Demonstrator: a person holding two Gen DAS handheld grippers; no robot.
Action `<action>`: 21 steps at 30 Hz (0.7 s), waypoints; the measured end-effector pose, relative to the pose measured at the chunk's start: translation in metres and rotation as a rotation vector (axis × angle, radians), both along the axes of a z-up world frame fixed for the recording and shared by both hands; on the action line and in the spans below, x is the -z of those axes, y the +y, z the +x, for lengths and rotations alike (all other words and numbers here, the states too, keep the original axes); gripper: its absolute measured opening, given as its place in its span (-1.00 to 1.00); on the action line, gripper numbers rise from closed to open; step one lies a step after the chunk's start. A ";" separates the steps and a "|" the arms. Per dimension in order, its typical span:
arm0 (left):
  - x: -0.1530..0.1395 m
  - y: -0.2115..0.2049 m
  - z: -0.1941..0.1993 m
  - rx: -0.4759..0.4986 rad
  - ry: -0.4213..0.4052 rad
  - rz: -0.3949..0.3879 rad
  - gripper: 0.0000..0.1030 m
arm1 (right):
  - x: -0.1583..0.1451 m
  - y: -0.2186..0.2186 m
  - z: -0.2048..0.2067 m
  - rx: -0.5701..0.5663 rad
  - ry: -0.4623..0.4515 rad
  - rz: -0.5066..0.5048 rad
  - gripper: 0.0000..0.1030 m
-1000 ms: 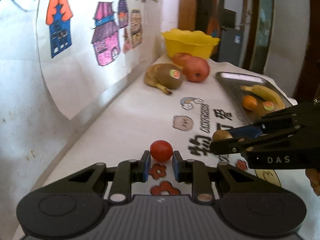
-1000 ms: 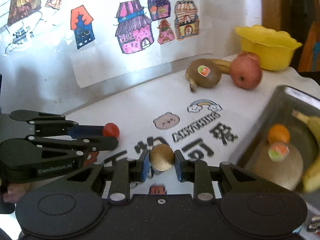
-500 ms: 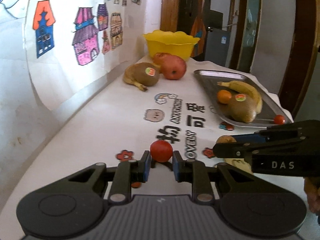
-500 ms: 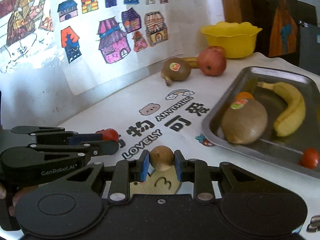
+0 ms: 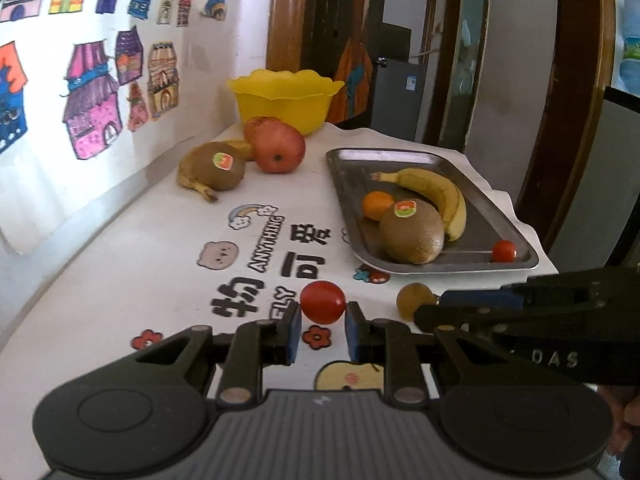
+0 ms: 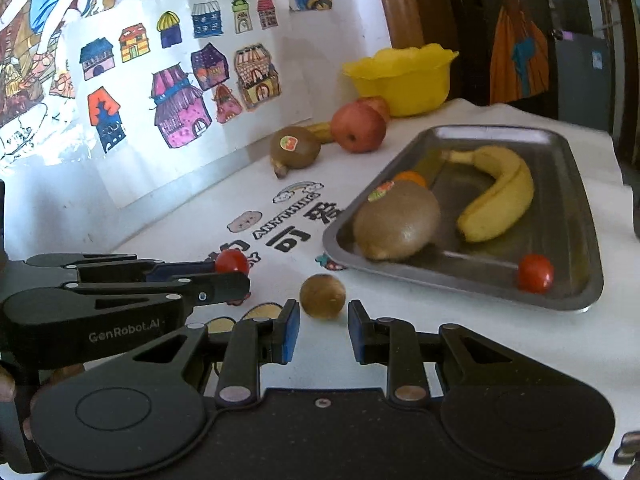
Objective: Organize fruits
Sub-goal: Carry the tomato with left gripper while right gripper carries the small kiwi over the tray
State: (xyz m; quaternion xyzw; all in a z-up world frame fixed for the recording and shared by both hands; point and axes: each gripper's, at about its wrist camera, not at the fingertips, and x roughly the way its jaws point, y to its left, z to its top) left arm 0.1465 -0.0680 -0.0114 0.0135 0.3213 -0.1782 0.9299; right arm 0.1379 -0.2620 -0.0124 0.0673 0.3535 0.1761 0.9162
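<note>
Left wrist view: the left gripper (image 5: 322, 334) is pinching a red cherry tomato (image 5: 322, 307) between its blue pads at lower centre. To the right, the right gripper (image 5: 424, 308) is reaching in with a small brown fruit (image 5: 414, 300) at its tips. A metal tray (image 5: 348, 184) is sitting at centre right, carrying a banana (image 5: 434, 194), an orange (image 5: 377, 205), a kiwi (image 5: 412, 232) and another small tomato (image 5: 503, 251).

Right wrist view: the right gripper (image 6: 323, 332) is showing the small brown fruit (image 6: 322, 295) just ahead of its pads, with gaps on both sides, so the claw is standing spread rather than gripping. The left gripper (image 6: 236, 272) is coming in from the left edge, carrying the cherry tomato (image 6: 232, 262). The tray (image 6: 576, 216) is filling the right half
</note>
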 end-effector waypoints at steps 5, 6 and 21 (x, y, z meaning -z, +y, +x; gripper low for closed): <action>0.004 -0.001 0.003 -0.023 0.012 0.005 -0.51 | 0.003 0.003 0.010 -0.001 -0.012 0.009 -0.37; 0.004 0.000 0.003 -0.029 0.013 0.006 -0.51 | 0.003 0.004 0.012 -0.002 -0.013 0.004 -0.38; -0.012 -0.013 0.011 -0.031 -0.037 0.010 -0.51 | -0.014 -0.019 0.001 0.030 -0.080 0.022 -0.41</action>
